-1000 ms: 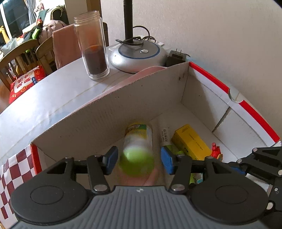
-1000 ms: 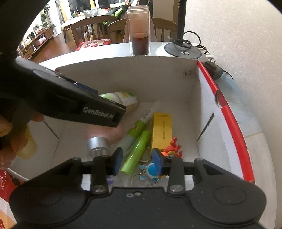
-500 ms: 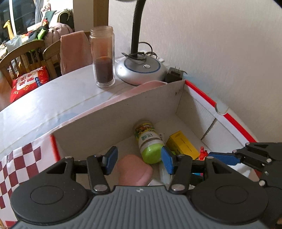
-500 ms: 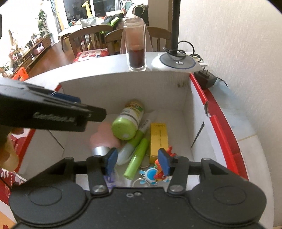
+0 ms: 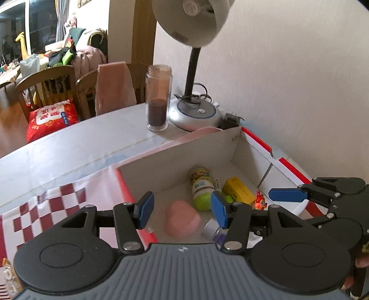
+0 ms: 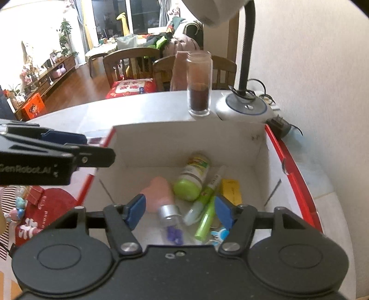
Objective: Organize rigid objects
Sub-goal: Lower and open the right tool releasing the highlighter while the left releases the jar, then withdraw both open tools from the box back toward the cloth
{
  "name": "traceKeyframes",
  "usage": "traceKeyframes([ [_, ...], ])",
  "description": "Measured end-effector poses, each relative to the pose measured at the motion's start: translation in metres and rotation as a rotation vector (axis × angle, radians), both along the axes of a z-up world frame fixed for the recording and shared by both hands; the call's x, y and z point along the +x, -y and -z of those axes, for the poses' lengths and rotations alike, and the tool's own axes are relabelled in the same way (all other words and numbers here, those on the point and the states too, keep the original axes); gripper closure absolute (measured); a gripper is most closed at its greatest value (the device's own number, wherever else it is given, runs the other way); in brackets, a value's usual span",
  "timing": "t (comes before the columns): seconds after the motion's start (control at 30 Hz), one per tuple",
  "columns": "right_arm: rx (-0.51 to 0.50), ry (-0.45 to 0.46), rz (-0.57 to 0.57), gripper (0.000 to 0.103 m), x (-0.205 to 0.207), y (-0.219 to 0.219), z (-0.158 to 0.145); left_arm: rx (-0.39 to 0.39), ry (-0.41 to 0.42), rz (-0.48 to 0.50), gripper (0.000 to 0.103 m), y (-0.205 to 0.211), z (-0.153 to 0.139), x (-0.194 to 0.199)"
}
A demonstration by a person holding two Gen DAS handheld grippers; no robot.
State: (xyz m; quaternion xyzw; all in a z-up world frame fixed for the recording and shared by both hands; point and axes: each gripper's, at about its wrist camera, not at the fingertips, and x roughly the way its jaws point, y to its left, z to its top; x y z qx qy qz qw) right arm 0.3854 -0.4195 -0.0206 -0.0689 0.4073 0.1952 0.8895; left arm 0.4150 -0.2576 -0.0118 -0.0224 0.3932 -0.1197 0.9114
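Observation:
A white cardboard box (image 5: 175,150) (image 6: 184,138) with red rims holds a green-capped bottle (image 5: 200,189) (image 6: 192,180), a pink lump (image 5: 182,218) (image 6: 159,191), a yellow carton (image 5: 238,190) (image 6: 231,191), green tubes (image 6: 205,219) and a silver-capped vial (image 6: 169,213). My left gripper (image 5: 182,208) hovers open over the box's left near corner, holding nothing. The right gripper (image 6: 180,211) hangs above the near side of the box, its jaws opening with nothing gripped between them. Each gripper's fingers show at the edge of the other's view.
Behind the box stand a glass jar (image 5: 158,101) (image 6: 199,85) of dark powder and a desk lamp (image 5: 194,113) whose head (image 5: 191,18) hangs overhead. A plug adapter (image 6: 280,125) lies by the wall. A red-checked cloth (image 5: 46,207) lies left of the box. Chairs stand beyond the table.
Both grippers have risen and drawn back from the box. The green-capped bottle, earlier between the left fingers, now lies on the box floor. The right jaws have widened.

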Motion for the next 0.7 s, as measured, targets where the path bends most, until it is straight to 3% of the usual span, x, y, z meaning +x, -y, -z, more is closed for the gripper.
traceKeyframes([
  [0.37, 0.041, 0.041, -0.03, 0.022, -0.04, -0.048, -0.019, -0.026, 0.063, -0.048, 0.05, -0.066, -0.022, -0.06],
  [0.4, 0.046, 0.044, -0.037, 0.022, -0.046, -0.054, -0.02, -0.02, 0.072, -0.062, 0.048, -0.073, -0.024, -0.066],
  [0.43, 0.049, 0.048, -0.043, 0.021, -0.05, -0.06, -0.02, -0.018, 0.08, -0.07, 0.038, -0.08, -0.025, -0.071],
  [0.5, 0.06, 0.057, -0.056, 0.018, -0.059, -0.071, -0.022, -0.029, 0.099, -0.083, 0.028, -0.095, -0.028, -0.083],
  [0.7, 0.089, 0.075, -0.085, 0.011, -0.084, -0.102, -0.024, -0.025, 0.126, -0.123, 0.028, -0.143, -0.033, -0.115],
])
